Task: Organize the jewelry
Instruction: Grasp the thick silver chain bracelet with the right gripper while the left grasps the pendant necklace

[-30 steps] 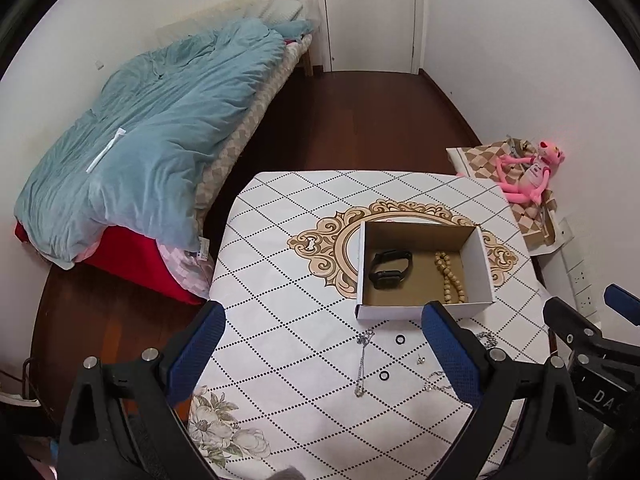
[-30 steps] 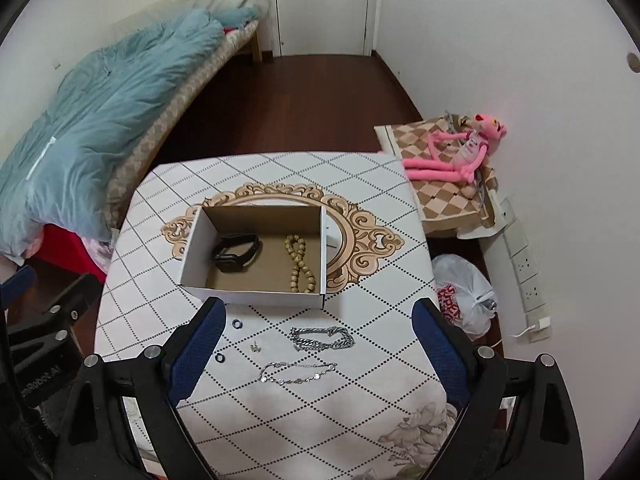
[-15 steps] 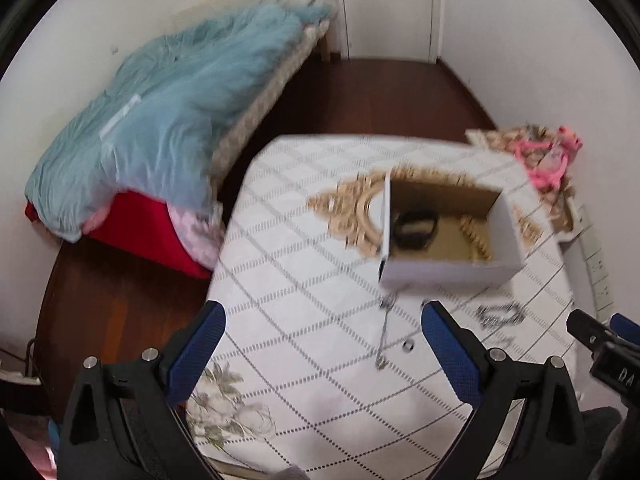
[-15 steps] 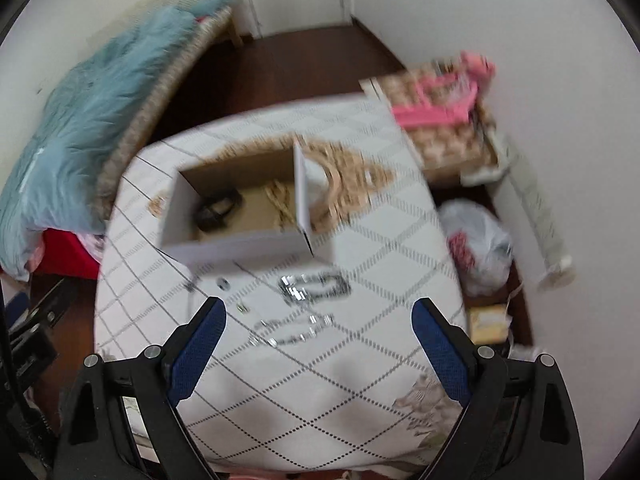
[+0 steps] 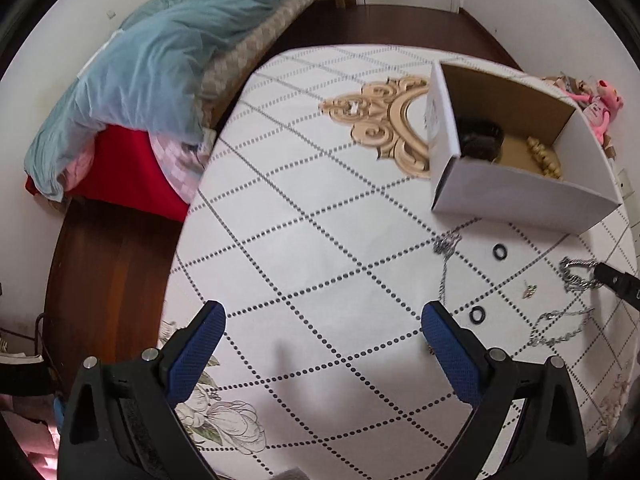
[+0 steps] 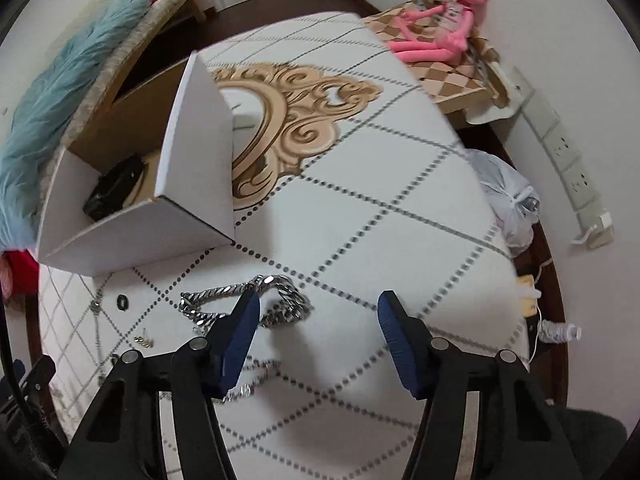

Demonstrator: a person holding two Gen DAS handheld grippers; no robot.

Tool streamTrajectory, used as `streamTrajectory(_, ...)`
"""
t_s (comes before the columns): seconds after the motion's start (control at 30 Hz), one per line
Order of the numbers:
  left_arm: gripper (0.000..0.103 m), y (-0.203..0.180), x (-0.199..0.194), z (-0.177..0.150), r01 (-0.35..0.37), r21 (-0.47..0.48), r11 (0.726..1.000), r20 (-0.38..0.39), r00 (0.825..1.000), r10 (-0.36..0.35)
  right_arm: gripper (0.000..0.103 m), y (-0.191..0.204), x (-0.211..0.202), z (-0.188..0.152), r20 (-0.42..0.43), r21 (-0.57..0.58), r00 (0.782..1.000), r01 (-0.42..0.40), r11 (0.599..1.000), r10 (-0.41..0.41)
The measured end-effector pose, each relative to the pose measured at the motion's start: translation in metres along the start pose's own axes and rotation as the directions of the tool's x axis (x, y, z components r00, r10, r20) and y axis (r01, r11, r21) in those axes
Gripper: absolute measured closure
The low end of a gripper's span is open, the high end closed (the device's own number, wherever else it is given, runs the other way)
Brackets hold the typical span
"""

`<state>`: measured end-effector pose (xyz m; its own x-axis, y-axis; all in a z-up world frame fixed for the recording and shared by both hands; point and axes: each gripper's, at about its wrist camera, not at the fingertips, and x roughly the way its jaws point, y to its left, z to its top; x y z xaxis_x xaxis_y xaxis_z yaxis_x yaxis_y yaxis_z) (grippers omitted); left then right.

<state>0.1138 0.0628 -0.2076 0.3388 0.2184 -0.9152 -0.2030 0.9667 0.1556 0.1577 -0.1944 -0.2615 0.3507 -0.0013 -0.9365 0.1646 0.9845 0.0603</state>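
A white cardboard box [image 5: 516,196] [image 6: 132,236] stands on the patterned table and holds a black watch [image 5: 478,138] [image 6: 114,188] and a tan bead bracelet [image 5: 544,156]. In front of it lie a thick silver chain bracelet [image 6: 276,300] [image 5: 576,276], a thinner silver chain [image 5: 560,328] [image 6: 244,384], a thin necklace [image 5: 444,264], two black rings [image 5: 500,252] [image 5: 477,315] and a small earring [image 5: 530,290]. My right gripper [image 6: 316,308] is open, low over the table, its left finger just in front of the thick chain. My left gripper [image 5: 322,318] is open and empty over bare cloth.
A bed with a blue duvet [image 5: 160,64] stands left of the table. A pink plush toy [image 6: 444,28] lies on a checked box to the right, with a white plastic bag [image 6: 508,204] and wall sockets [image 6: 568,160] beyond the table's right edge.
Both grippers have dropped and moved in close to the table. The right one has come down beside the thick silver chain; the left has swung to the left of the box.
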Motion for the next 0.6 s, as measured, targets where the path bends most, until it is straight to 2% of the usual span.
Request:
streamTrajectory(0.03,0.003,-0.001,0.002,-0.001,0.001,0.004,1.0,-0.006,1.0,-0.001,0.045,0.005,0.001,0.001,0.01,-0.03,1.0,0.017,0.999,-0.017)
streamTrajectory(0.13,0.003,-0.006,0.006,-0.001,0.008,0.022,1.0,-0.014,1.0,-0.008,0.066,0.018,0.003,-0.002,0.034,-0.096,0.998,0.055,0.994,-0.052)
streamTrajectory(0.17,0.003,-0.007,0.009,0.0,0.01,0.027,1.0,-0.016,1.0,-0.009,0.093,0.02,0.003,-0.003,0.046,-0.113,0.997,0.059,0.992,-0.054)
streamTrajectory(0.27,0.003,-0.014,0.012,0.003,0.029,0.047,0.998,-0.018,0.999,-0.028,0.095,0.022,0.0,-0.005,0.048,-0.121,0.998,0.041,0.992,-0.035)
streamTrajectory(0.37,0.003,-0.023,0.018,0.008,0.069,0.063,0.996,-0.022,0.997,-0.067,0.095,0.011,-0.008,-0.007,0.061,-0.074,0.998,0.003,0.997,0.001)
streamTrajectory(0.43,0.003,-0.023,0.022,0.011,0.117,0.057,0.991,-0.059,0.992,-0.114,0.095,0.002,-0.014,-0.008,0.066,-0.032,0.998,-0.024,0.999,0.026)
streamTrajectory(0.6,0.004,-0.014,0.014,-0.01,0.176,0.036,0.984,-0.065,0.983,-0.173,0.095,-0.01,-0.031,-0.016,0.081,0.005,0.996,-0.047,0.999,0.046)
